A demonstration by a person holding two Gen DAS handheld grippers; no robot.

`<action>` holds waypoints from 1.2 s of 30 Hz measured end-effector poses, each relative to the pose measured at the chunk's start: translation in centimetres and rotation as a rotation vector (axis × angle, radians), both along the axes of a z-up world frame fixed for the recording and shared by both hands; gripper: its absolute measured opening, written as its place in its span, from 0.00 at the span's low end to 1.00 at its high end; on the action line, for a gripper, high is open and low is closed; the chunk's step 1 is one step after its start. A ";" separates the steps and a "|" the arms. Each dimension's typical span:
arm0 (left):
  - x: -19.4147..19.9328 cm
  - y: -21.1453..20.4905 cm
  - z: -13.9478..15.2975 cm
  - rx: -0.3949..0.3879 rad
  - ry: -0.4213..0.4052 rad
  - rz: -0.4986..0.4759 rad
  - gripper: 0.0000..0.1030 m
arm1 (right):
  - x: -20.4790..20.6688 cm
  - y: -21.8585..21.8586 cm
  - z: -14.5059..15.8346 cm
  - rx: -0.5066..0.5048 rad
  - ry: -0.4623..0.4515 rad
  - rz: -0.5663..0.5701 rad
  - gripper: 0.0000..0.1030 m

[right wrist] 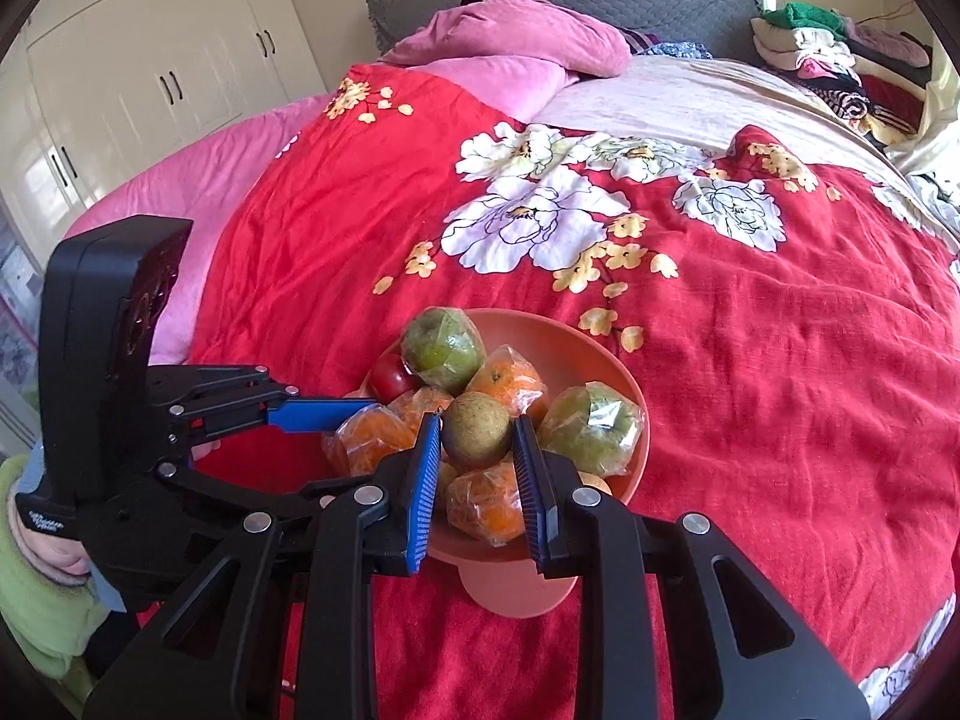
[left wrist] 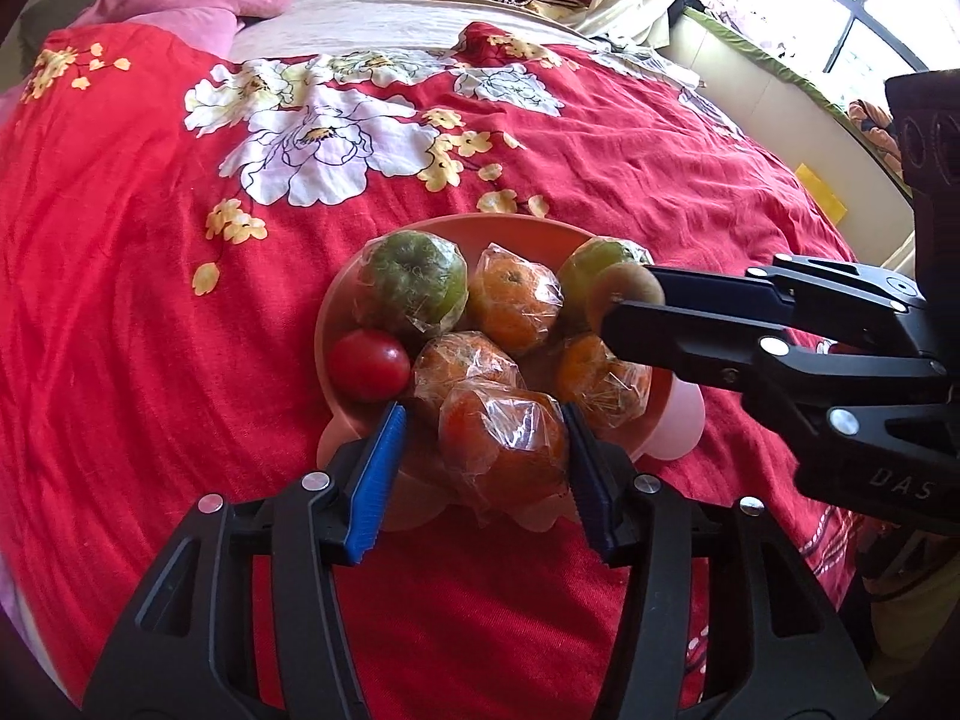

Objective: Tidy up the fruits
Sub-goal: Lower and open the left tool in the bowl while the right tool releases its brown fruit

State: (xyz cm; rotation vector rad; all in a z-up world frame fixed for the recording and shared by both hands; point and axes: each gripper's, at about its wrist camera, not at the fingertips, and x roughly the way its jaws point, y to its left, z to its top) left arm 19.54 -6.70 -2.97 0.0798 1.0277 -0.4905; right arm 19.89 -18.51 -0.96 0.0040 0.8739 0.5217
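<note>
Your right gripper is clamped on a brown kiwi, holding it just above the fruit in the pink bowl. In the left wrist view the same gripper reaches in from the right with the kiwi at its tips, over the right side of the bowl.

Your left gripper stands partly open at the near edge of the bowl. A wrapped orange sits between its blue pads; there is a clear gap on the left side, while the right pad is at or very close to the wrapping, and you cannot tell whether it touches. The orange rests on the other fruit.

The bowl sits on the red flowered bedspread. In it, far left, is a wrapped green fruit; a second green one lies far right, partly behind the kiwi. A tomato lies at the left rim. More wrapped oranges fill the middle and the right, touching one another.

Pink pillows lie at the far end of the bed.
</note>
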 end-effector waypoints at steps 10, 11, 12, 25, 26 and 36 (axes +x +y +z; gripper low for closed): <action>0.0 0.0 0.0 0.000 0.000 0.000 0.43 | 0.7 0.3 -0.6 0.002 0.025 -0.002 0.23; -0.1 0.0 0.1 0.000 -0.002 0.000 0.43 | 0.8 0.3 -0.7 0.002 0.026 -0.007 0.23; -0.1 0.0 0.1 0.000 -0.003 0.000 0.43 | 0.8 0.3 -0.7 0.002 0.027 -0.009 0.23; -0.1 0.0 0.1 -0.002 -0.002 0.001 0.43 | 0.0 -1.4 0.2 0.039 0.012 -0.052 0.28; -0.1 0.0 0.1 -0.003 -0.004 0.001 0.43 | -0.1 -1.6 0.4 0.039 0.008 -0.053 0.32; -0.2 -0.3 0.4 -0.010 -0.011 0.002 0.46 | -1.3 -2.4 1.2 0.019 -0.018 -0.085 0.51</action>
